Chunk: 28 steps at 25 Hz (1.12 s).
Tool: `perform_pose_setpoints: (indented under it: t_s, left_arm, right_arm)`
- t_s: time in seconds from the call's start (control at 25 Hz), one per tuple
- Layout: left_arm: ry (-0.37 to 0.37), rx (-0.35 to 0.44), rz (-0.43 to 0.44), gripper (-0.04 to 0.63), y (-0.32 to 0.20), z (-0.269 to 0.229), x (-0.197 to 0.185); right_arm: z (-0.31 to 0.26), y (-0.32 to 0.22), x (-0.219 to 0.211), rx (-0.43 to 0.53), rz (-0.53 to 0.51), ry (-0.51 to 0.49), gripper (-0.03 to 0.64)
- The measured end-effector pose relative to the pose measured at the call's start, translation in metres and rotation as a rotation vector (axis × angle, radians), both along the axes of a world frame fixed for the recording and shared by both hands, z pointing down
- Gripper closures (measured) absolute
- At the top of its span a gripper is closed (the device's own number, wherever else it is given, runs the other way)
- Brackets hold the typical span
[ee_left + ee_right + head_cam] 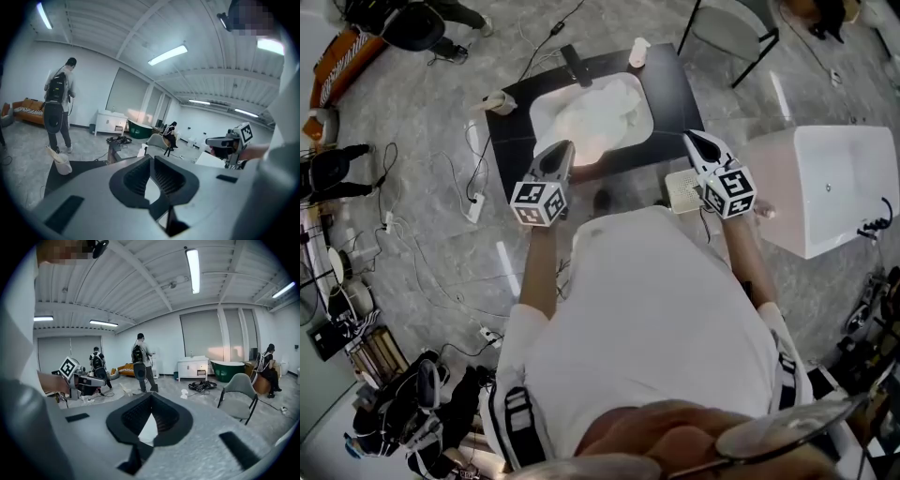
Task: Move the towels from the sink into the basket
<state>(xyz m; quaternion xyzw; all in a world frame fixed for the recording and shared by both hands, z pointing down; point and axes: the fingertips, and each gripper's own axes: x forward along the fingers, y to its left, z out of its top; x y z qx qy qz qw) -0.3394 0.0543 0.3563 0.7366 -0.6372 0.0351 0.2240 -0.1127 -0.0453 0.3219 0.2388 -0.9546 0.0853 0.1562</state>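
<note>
Your left gripper and right gripper both hold their fingers pressed together on nothing, while the towels lie in the sink just ahead. If you go down like this, I think the tips will only push the cloth. Only the head view shows the towels; both gripper views look over the room.

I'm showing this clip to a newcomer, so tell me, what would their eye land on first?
First, the heap of white towels filling the sink in the black counter, top centre of the head view. Next, the left gripper and right gripper with their marker cubes, one at each side of the counter's near edge, both shut and empty. A big white tub stands at right.
</note>
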Motion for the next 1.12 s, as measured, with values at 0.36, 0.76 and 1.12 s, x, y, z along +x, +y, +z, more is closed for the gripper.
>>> perform_pose_setpoints:
  t_s: [0.36, 0.76, 1.12]
  left_arm:
    - [-0.094, -0.149, 0.062, 0.563, -0.009, 0.059, -0.016]
    - [-0.202, -0.44, 0.211, 0.272, -0.041, 0.207, -0.063]
    - [-0.406, -0.692, 0.431, 0.083, -0.061, 0.351, -0.091]
  right_arm:
    - [0.034, -0.005, -0.007, -0.038, 0.006, 0.069, 0.618]
    - [0.088, -0.008, -0.038, -0.149, 0.065, 0.158, 0.618]
    - [0.147, 0.012, -0.074, -0.286, 0.162, 0.187, 0.618]
